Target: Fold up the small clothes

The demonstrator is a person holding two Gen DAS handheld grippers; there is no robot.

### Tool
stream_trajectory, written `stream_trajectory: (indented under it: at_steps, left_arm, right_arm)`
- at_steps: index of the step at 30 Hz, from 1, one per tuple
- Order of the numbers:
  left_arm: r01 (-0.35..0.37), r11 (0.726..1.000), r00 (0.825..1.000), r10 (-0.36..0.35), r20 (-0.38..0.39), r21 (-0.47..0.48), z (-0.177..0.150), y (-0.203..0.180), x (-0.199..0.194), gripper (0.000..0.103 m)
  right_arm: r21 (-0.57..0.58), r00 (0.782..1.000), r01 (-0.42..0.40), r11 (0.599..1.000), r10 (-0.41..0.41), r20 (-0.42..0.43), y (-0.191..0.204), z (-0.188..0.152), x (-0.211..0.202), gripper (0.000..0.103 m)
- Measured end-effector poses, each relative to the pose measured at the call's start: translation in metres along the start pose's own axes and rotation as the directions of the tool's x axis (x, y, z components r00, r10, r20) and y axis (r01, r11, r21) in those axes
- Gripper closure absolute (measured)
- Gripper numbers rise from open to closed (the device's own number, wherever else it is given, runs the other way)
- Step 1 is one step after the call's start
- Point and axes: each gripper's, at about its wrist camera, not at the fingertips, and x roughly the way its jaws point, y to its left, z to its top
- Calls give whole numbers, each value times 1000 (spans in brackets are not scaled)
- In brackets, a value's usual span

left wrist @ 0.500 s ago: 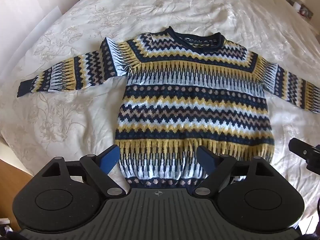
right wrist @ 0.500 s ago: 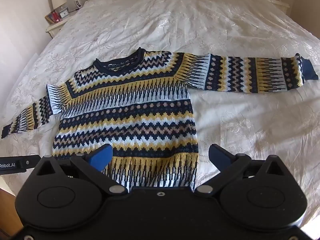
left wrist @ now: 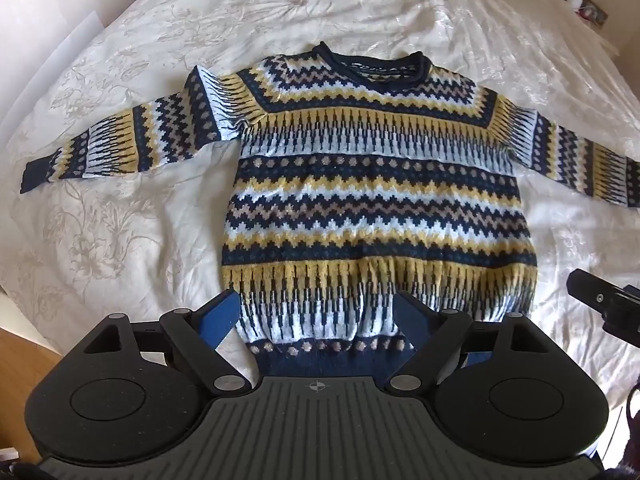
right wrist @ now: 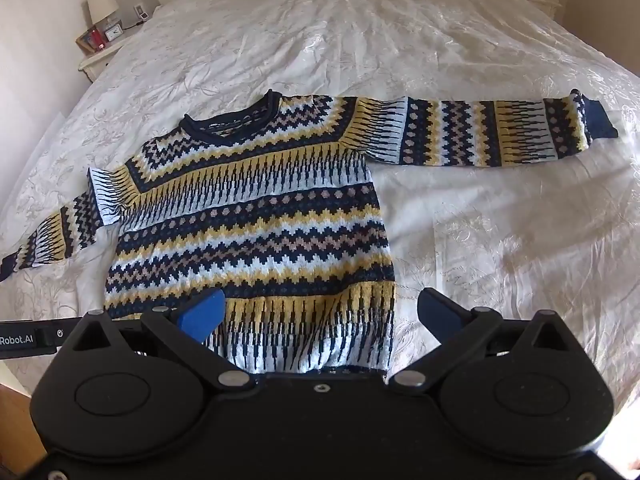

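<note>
A small knitted sweater (left wrist: 376,200) with navy, yellow, white and tan zigzag bands lies flat and face up on the white bed, both sleeves spread out to the sides. It also shows in the right wrist view (right wrist: 256,224). My left gripper (left wrist: 316,316) is open and empty, hovering over the left part of the sweater's hem. My right gripper (right wrist: 320,316) is open and empty over the hem's right corner. The right sleeve (right wrist: 488,132) lies stretched straight; the left sleeve (left wrist: 120,148) slopes down and outward.
The white embroidered bedspread (left wrist: 100,240) covers the whole bed. A bedside table (right wrist: 104,46) with a lamp and clock stands at the far left of the right wrist view. Wooden floor (left wrist: 24,356) shows by the bed's near edge. The right gripper's body (left wrist: 604,304) shows in the left wrist view.
Both grippers have drawn back slightly toward the near edge, so a little more of the hem shows. The sweater has not moved.
</note>
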Motion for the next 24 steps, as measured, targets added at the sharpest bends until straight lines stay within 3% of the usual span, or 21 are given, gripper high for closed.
stream_trajectory:
  at_steps: [24]
  left_arm:
    - [33,999,999,-33,-8,39,-4,4,-3,20]
  right_arm:
    - [51,1000,30,998,-30,5,-1,-9,-11,1]
